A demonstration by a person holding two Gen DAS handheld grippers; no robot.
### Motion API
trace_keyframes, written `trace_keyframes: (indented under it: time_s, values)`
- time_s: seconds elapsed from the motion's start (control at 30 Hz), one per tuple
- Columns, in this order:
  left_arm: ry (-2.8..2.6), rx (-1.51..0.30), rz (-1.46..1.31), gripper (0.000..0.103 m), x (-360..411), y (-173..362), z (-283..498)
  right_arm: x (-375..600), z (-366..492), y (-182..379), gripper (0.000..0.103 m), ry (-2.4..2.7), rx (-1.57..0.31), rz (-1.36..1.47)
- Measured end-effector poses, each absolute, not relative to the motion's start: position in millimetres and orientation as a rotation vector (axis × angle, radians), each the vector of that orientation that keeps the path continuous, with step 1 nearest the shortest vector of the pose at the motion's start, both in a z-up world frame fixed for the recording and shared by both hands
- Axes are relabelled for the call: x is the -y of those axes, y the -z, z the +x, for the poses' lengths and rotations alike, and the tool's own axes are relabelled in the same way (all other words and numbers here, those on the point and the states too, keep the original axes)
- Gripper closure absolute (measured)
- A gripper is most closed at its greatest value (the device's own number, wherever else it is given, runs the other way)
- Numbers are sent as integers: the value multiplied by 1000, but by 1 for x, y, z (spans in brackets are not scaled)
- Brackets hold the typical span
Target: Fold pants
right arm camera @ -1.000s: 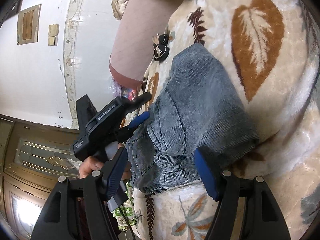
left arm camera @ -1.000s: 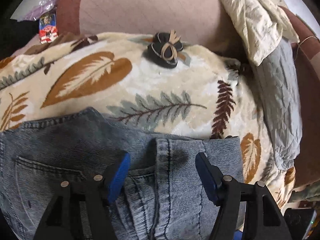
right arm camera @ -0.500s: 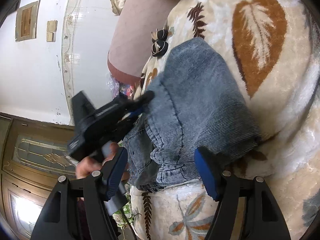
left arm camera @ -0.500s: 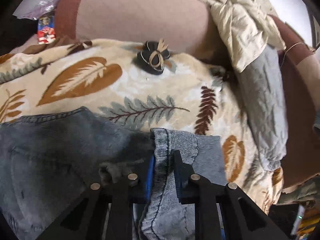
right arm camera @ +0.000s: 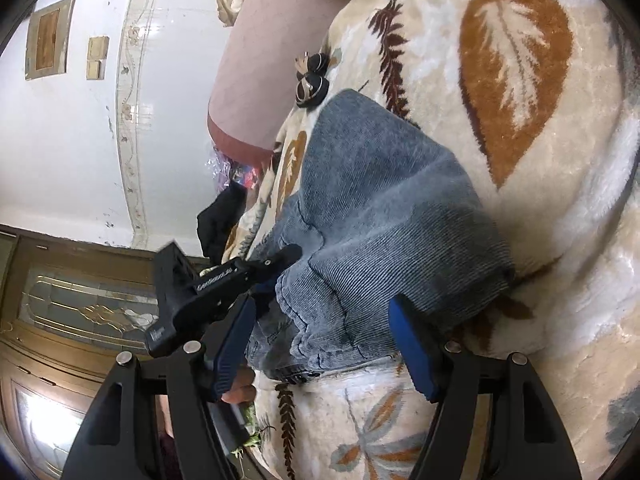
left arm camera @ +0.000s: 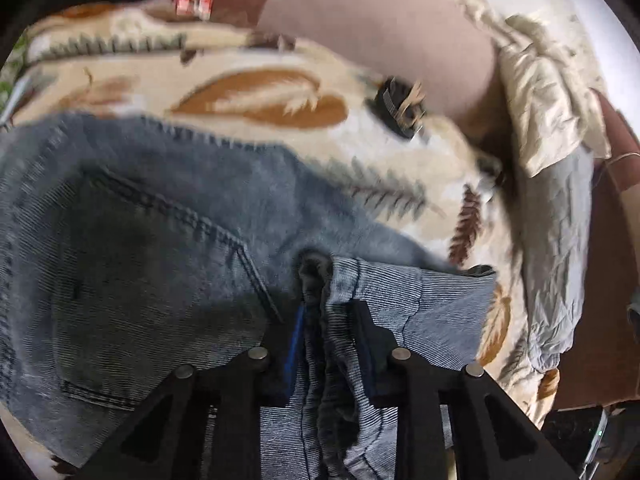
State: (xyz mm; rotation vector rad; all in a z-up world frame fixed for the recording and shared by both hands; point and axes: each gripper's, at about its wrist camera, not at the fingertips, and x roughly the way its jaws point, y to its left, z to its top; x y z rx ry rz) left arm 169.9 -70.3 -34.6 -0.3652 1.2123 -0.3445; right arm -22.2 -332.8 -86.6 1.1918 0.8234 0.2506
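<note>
Blue-grey denim pants lie folded on a cream leaf-patterned blanket, back pocket up. My left gripper pinches a bunched seam fold of the denim, which fills the gap between its pads; the jaws are opening slightly. In the right wrist view the same pants form a thick folded bundle, and the left gripper bites its left edge, held by a hand. My right gripper hovers open over the near edge of the bundle, its blue pads clear of the cloth.
A black hair bow lies on the blanket beyond the pants. Behind it is a pink bolster, with a cream cloth and a grey quilted cloth to the right. A wooden door stands left of the bed.
My left gripper went from open over the pants to shut on a seam fold, then swung sideways with it, lifting the cloth. The right gripper stayed put.
</note>
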Motion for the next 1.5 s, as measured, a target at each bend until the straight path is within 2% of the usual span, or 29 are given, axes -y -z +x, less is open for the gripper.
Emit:
trace_keyframes:
  time_s: [0.03, 0.07, 0.1, 0.23, 0.27, 0.43, 0.53, 0.57, 0.6, 0.7, 0.83, 0.9, 1.0, 1.07, 1.17, 1.27, 1.3, 1.33, 1.43, 1.5]
  values:
    - [329, -1173, -350, 65, 69, 28, 164, 334, -22, 86, 32, -253, -819, 1194]
    - [303, -1150, -336, 54, 68, 24, 161, 334, -22, 86, 32, -257, -819, 1197]
    - [273, -1131, -320, 49, 67, 22, 158, 334, -22, 86, 32, -259, -821, 1200]
    - [264, -1033, -389, 47, 55, 11, 145, 336, -24, 89, 32, -261, -828, 1203]
    - [258, -1050, -383, 42, 57, 13, 145, 336, -24, 89, 32, -259, -829, 1204]
    - [290, -1174, -341, 41, 82, 42, 146, 341, -25, 97, 32, -253, -833, 1247]
    - [357, -1196, -326, 44, 108, 58, 141, 342, -26, 95, 32, -251, -829, 1239]
    - [359, -1176, -293, 51, 117, 58, 138, 342, -26, 94, 32, -249, -826, 1240]
    - [377, -1149, -247, 63, 127, 54, 137, 343, -26, 94, 32, -245, -822, 1244]
    - [438, -1098, -193, 80, 141, 44, 139, 347, -28, 95, 32, -231, -812, 1259]
    - [464, -1092, -125, 80, 141, 47, 147, 349, -27, 99, 32, -229, -815, 1271]
    - [438, -1142, -141, 76, 131, 61, 148, 347, -25, 101, 32, -225, -830, 1267]
    - [450, -1117, -249, 71, 110, 62, 139, 343, -23, 102, 32, -230, -844, 1252]
    - [424, -1078, -247, 67, 99, 50, 126, 341, -22, 100, 32, -237, -844, 1239]
    - [369, -971, -194, 65, 65, 23, 92, 340, -23, 95, 32, -248, -832, 1198]
    - [193, -869, -173, 55, 9, 0, 57, 334, -24, 82, 32, -285, -826, 1108]
    - [124, -819, -181, 45, -10, -6, 46, 330, -25, 76, 32, -294, -822, 1066]
    - [-2, -756, -182, 40, -38, -13, 32, 326, -23, 71, 32, -299, -817, 1030]
    - [-254, -694, -222, 38, -97, -20, 22, 295, -7, 45, 32, -341, -813, 895]
    - [-343, -665, -246, 31, -126, -19, 19, 257, 17, 27, 32, -408, -852, 822]
